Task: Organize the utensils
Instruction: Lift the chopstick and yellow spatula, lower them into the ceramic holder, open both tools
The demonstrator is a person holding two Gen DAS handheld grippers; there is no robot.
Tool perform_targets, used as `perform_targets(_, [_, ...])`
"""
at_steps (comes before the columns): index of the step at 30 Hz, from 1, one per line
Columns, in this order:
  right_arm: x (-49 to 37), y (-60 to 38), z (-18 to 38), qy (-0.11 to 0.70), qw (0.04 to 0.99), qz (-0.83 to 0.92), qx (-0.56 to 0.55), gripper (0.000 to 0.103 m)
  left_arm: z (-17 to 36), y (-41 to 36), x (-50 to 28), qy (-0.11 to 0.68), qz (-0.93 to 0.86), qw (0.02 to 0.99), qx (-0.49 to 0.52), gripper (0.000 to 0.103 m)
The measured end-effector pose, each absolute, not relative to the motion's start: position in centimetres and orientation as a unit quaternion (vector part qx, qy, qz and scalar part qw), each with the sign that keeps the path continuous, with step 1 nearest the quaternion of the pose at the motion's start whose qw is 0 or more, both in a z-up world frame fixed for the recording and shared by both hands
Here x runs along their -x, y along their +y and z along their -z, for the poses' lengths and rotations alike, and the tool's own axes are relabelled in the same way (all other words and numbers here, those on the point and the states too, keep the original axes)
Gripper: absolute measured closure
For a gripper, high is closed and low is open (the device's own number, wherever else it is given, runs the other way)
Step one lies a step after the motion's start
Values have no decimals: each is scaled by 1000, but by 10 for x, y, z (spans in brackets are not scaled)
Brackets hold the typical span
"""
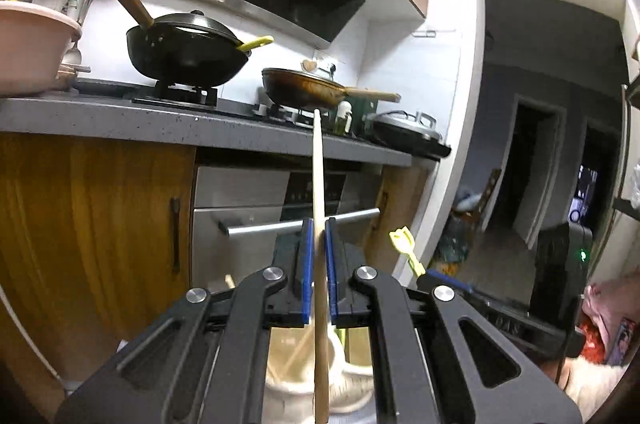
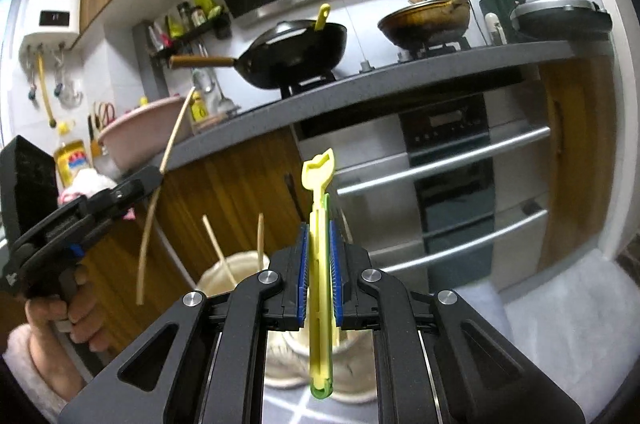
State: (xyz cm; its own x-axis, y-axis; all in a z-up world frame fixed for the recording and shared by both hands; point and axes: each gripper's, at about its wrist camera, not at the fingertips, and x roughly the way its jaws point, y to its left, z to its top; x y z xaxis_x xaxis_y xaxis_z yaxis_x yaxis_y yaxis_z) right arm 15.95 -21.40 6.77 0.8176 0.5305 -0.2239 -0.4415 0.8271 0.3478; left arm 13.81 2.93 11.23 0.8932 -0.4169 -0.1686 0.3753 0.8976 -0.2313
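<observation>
My left gripper (image 1: 319, 230) is shut on a long wooden chopstick (image 1: 318, 168) that points up and forward; it also shows in the right wrist view (image 2: 170, 144), held by the left gripper (image 2: 154, 180) at the left. My right gripper (image 2: 318, 230) is shut on a yellow-green plastic utensil handle (image 2: 319, 192), upright; its top also shows in the left wrist view (image 1: 404, 244). Below both grippers stands a cream holder cup (image 2: 224, 274) with two wooden chopsticks (image 2: 260, 236) in it; it also shows in the left wrist view (image 1: 296, 380).
A grey countertop (image 1: 168, 122) carries a black wok (image 1: 186, 50), a brown pan (image 1: 304, 86) and a pink basin (image 1: 32, 44). Wooden cabinet doors (image 1: 92, 224) and an oven with steel bar handles (image 2: 444, 160) face me. An open doorway (image 1: 536, 164) lies at the right.
</observation>
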Motion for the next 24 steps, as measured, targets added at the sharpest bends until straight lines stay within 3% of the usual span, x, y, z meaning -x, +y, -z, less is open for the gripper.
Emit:
perform_targets(10, [-193, -213, -39, 148, 926, -265, -223, 92, -89, 12, -168, 109, 184, 974, 78, 97])
perform_targets(24, [-196, -197, -18, 141, 933, -261, -202, 92, -70, 15, -170, 111, 187, 973, 81, 97])
